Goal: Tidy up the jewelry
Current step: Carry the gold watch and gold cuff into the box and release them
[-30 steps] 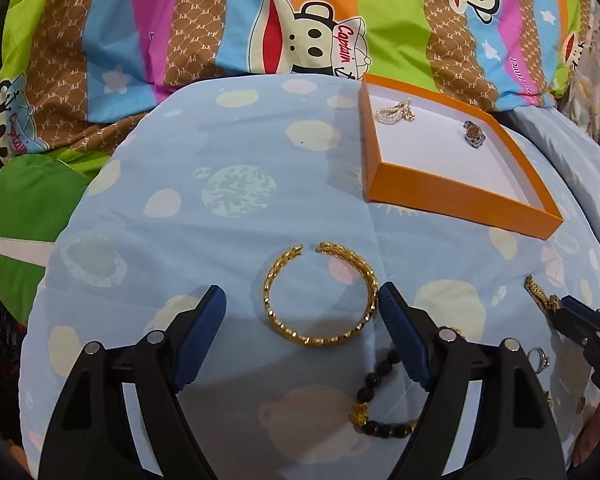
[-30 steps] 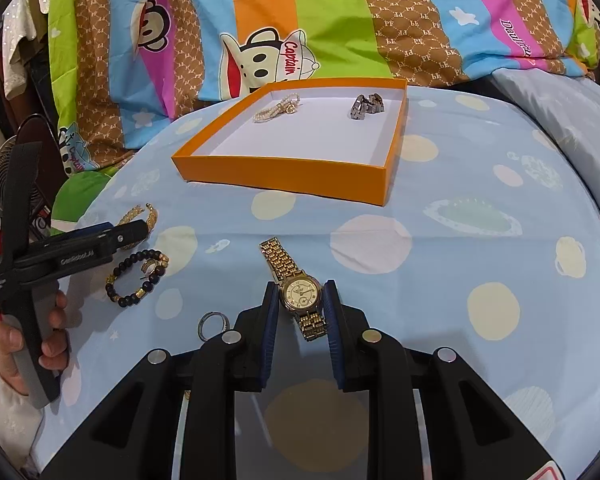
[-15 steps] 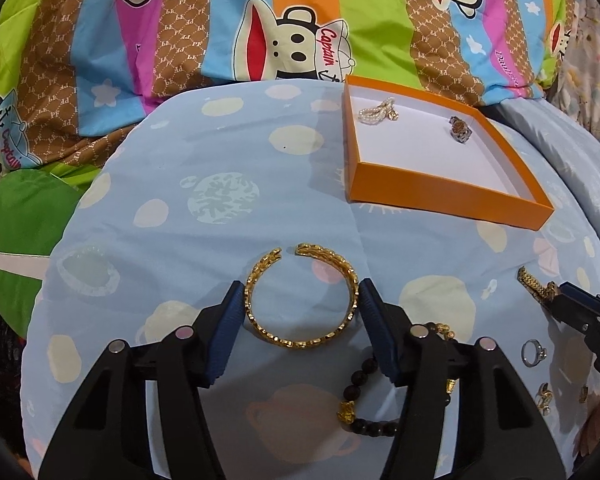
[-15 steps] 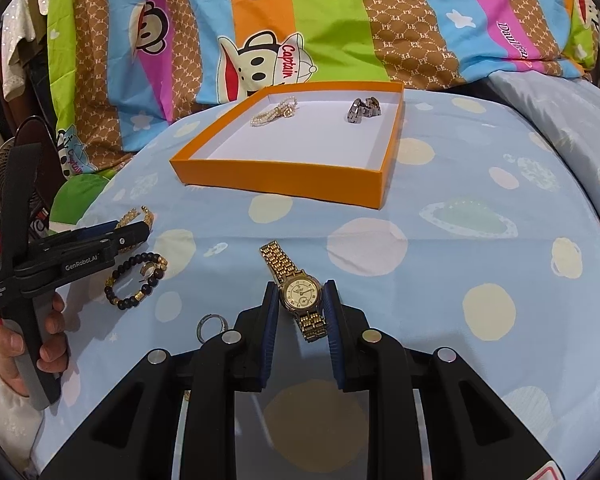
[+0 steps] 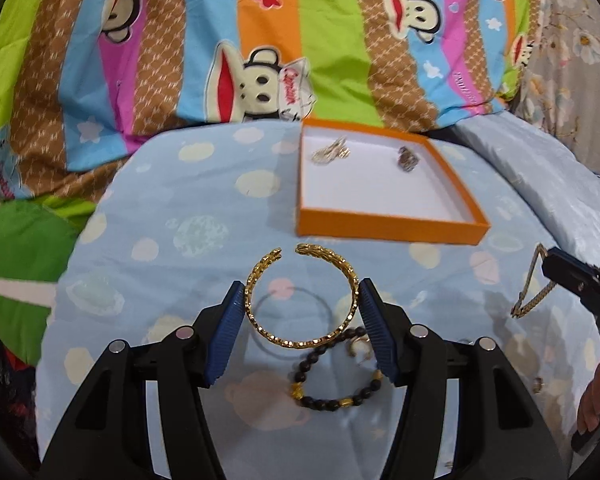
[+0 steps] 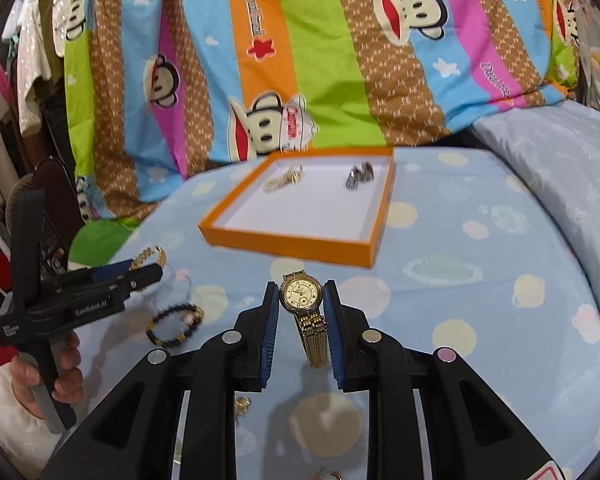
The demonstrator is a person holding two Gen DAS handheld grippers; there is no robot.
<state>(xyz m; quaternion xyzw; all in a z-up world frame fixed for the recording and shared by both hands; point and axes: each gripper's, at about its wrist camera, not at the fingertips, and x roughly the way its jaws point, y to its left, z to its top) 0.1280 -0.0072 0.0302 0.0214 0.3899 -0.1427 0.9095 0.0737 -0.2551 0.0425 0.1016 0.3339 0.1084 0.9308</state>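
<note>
My left gripper point(image 5: 302, 298) is shut on the gold open bangle point(image 5: 260, 322), lifted clear of the blue bedsheet with its shadow below. My right gripper point(image 6: 300, 300) is shut on the gold watch point(image 6: 300, 295), whose strap hangs down between the pads. In the left wrist view the watch strap point(image 5: 530, 292) dangles from the right gripper at the right edge. The orange tray point(image 5: 388, 226) lies beyond, holding a pale gold chain piece point(image 5: 332, 153) and a dark silver piece point(image 5: 408, 159). The black bead bracelet point(image 5: 332, 376) lies on the sheet under the left gripper.
A striped cartoon-monkey quilt point(image 6: 300, 60) rises behind the tray. Small gold pieces point(image 6: 242, 404) lie on the sheet near the right gripper's base. A hand point(image 6: 56, 376) holds the left gripper's handle. A green cushion point(image 5: 16, 264) sits at the left.
The left jaws closed onto the bangle, then lifted it off the sheet. The right gripper, gripping the watch throughout, raised it from the sheet. Both views now look more toward the tray.
</note>
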